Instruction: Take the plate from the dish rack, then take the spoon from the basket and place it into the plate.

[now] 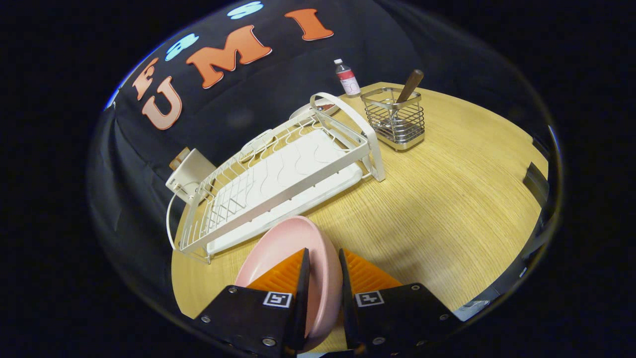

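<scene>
A pink plate (280, 248) stands on edge between my gripper's (324, 254) two fingers, which press on its rim from both sides; it is held over the wooden table (447, 199), just in front of the white wire dish rack (278, 179). Beyond the rack's far end stands a metal wire basket (396, 122) with a brown-handled spoon (410, 85) sticking up out of it. The rack's slots hold no dishes.
A small white bottle with a red label (347, 77) stands behind the basket near the table's far edge. A white box-like object (189, 174) sits by the rack's left end. Open tabletop stretches to the right of my fingers.
</scene>
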`<state>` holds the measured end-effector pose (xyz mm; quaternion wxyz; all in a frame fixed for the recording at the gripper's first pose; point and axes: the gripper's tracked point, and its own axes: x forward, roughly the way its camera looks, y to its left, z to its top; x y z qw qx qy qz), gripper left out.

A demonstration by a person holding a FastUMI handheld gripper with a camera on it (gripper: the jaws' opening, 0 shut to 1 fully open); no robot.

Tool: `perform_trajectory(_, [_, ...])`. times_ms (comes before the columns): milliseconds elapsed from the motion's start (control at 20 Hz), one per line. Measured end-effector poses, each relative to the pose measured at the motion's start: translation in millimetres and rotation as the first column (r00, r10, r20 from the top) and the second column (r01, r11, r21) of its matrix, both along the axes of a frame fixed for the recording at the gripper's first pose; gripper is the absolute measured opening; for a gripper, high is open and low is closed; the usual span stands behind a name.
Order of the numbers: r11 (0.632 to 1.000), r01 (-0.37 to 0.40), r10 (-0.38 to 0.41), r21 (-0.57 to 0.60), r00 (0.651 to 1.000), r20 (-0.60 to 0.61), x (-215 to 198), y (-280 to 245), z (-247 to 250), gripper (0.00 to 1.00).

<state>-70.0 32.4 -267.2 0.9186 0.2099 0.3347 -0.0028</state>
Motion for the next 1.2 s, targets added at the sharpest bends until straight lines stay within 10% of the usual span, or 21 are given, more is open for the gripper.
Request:
perform_trajectory(750, [0.984,-0.074,0.068,-0.161,0.997,-0.047,-2.0,1.8,-21.2,0.44])
perform_trajectory(1200, [0.978,0.035,-0.016,-0.207,0.995,0.093,17.6,-74.7,56.6,0.52])
